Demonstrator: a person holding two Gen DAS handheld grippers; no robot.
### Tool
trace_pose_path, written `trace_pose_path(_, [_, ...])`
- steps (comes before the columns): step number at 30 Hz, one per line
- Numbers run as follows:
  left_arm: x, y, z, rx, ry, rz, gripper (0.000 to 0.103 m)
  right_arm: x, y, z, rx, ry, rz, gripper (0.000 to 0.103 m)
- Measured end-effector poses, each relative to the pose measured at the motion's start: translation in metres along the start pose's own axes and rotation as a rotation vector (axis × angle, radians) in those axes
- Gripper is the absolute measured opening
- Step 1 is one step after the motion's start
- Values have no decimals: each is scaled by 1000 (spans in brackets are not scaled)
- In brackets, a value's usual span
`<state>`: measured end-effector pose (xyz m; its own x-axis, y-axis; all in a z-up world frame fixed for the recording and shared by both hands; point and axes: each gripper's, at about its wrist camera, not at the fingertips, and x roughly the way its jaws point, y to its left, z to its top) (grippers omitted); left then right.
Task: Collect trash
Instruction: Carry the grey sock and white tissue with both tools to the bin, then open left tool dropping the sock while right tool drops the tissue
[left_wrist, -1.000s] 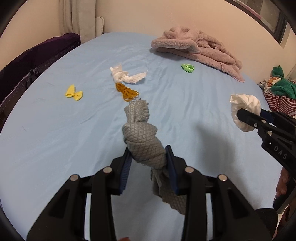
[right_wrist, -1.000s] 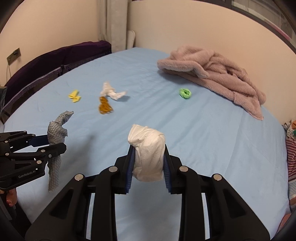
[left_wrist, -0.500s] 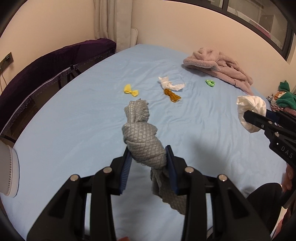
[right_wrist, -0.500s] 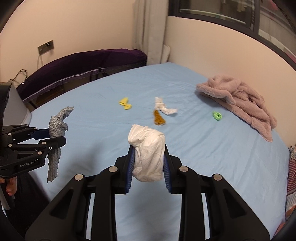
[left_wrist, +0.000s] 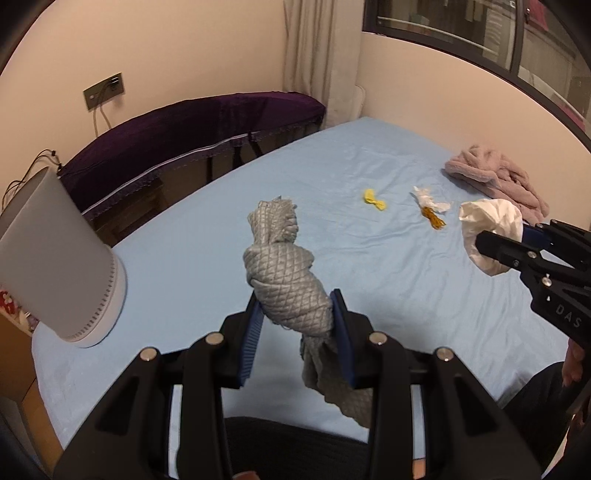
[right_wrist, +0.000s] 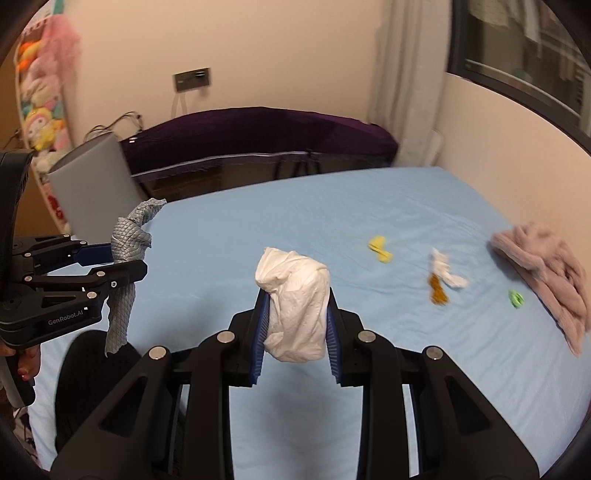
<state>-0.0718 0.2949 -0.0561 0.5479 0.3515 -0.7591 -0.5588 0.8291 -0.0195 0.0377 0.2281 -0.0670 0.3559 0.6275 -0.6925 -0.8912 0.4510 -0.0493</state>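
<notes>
Above a blue bed (left_wrist: 388, 280), the left claw (left_wrist: 295, 314) grips a knotted gray rag (left_wrist: 286, 273), its body reading "GenRobot.AI" in the right wrist view. The right claw (right_wrist: 295, 314) clamps a crumpled white tissue (right_wrist: 295, 302); its side shows "DAS". A gray bin (left_wrist: 55, 254) stands at the bed's near left corner. Farther off on the sheet lie a yellow scrap (left_wrist: 375, 199), a white wad (left_wrist: 430, 199), what looks like an orange wrapper (left_wrist: 436, 219), a green scrap (right_wrist: 516, 297) and a pink towel (left_wrist: 498, 181).
</notes>
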Motion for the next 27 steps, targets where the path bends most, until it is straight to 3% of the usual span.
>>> trace_pose_path(6, [-40,81,-5,-91,-20,124,37,20,80,47,-98,-13,148,26])
trace_pose_path(8, [-56,110,-6,-123,-23,163,37,23,90,55,-112,-16,170,26])
trace_pose_path(10, [-72,133,-4,-140,-36,207,37,26,132,85,-160,-30,245,26])
trace_pose_path(17, [-130,218,13,-214,-98,343,37,35,211,149,-252,-43,363,26])
trace_pose_path(27, [-172,290,59,-265,-123,384,37,44,306,249,-314,-31,477,26])
